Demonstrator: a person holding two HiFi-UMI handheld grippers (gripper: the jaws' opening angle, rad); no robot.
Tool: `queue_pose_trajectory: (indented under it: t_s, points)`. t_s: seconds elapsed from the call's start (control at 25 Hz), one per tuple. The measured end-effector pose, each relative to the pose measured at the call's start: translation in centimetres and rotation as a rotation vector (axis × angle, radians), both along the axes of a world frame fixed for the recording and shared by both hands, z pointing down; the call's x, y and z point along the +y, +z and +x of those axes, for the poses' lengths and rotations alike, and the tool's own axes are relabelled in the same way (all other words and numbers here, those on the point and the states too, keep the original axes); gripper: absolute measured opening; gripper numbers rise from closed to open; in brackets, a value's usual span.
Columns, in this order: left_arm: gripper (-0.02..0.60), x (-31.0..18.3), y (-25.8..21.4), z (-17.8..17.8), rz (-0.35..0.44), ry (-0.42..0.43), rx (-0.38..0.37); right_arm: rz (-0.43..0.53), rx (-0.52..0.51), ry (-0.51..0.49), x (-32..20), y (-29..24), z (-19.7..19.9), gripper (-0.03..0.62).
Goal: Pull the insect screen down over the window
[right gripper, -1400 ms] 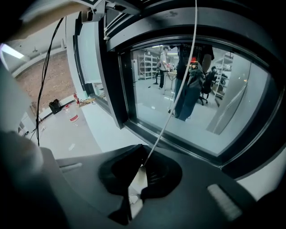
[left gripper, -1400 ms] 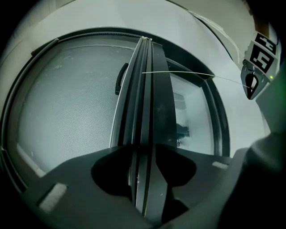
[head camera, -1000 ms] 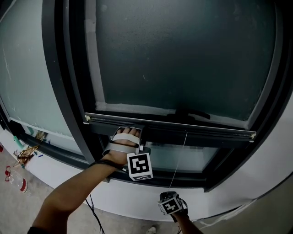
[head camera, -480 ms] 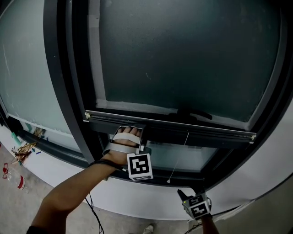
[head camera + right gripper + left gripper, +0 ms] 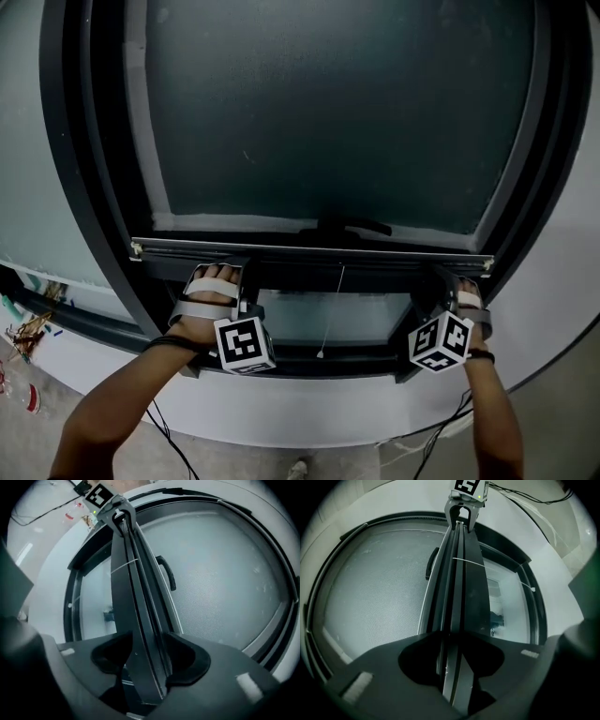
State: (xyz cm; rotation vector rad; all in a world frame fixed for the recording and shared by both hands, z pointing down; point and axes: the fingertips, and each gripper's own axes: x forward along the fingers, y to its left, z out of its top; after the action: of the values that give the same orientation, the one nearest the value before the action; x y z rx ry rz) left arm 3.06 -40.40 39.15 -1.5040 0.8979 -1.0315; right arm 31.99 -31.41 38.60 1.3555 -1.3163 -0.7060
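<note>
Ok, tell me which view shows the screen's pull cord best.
Head view: the pull cord hangs full length from the bar, end knob included. Both gripper views show it only as a thin faint line beside the bar.

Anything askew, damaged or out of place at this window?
Nothing on the window itself: the screen bar sits roughly level. Only scattered litter lies on the floor at lower left.
</note>
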Motion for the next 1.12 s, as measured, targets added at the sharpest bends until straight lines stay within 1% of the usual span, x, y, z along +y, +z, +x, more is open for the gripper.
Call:
queue_pose_trajectory:
  t_s: [0.2, 0.36, 0.44, 0.56, 0.64, 0.76, 0.8, 0.88, 1.0, 1.12]
  points:
    - [0.141, -0.2, -0.1, 0.2, -0.005, 0.001, 0.008, -0.043, 0.113, -0.012, -1.1, 0.4, 1.1, 0.229]
    - [0.141, -0.4, 0.0, 0.3, -0.004, -0.002, 0.010, -0.044, 0.154, -0.032, -1.5, 0.6, 1.1, 0.207]
    - [0.140, -0.4, 0.1, 0.4, -0.004, -0.002, 0.011, -0.047, 0.178, -0.049, -1.6, 0.6, 0.9, 0.207]
    - [0.140, -0.3, 0.3, 0.6, -0.024, -0.003, 0.017, -0.043, 0.212, -0.059, -2.0, 0.6, 0.3, 0.190]
    - [0.140, -0.4, 0.3, 0.7, -0.022, -0.007, 0.018, -0.025, 0.205, -0.059, -2.3, 0.5, 0.3, 0.176]
    - [0.141, -0.7, 0.5, 0.7, -0.012, -0.012, 0.016, 0.020, 0.186, -0.059, -2.7, 0.6, 0.5, 0.183]
    - [0.140, -0.7, 0.5, 0.7, -0.015, -0.013, 0.017, 0.024, 0.167, -0.047, -2.7, 0.5, 0.5, 0.148]
    - [0.139, -0.5, 0.6, 0.8, -0.032, -0.008, 0.021, -0.004, 0.132, -0.018, -2.7, 0.3, 0.4, 0.144]
    - [0.129, -0.5, 0.4, 0.5, -0.035, -0.008, 0.028, -0.059, 0.128, -0.006, -2.2, 0.3, 0.2, 0.137]
    - [0.127, -0.3, 0.2, 0.6, -0.044, 0.001, 0.033, -0.080, 0.113, 0.000, -1.8, 0.2, 0.0, 0.130]
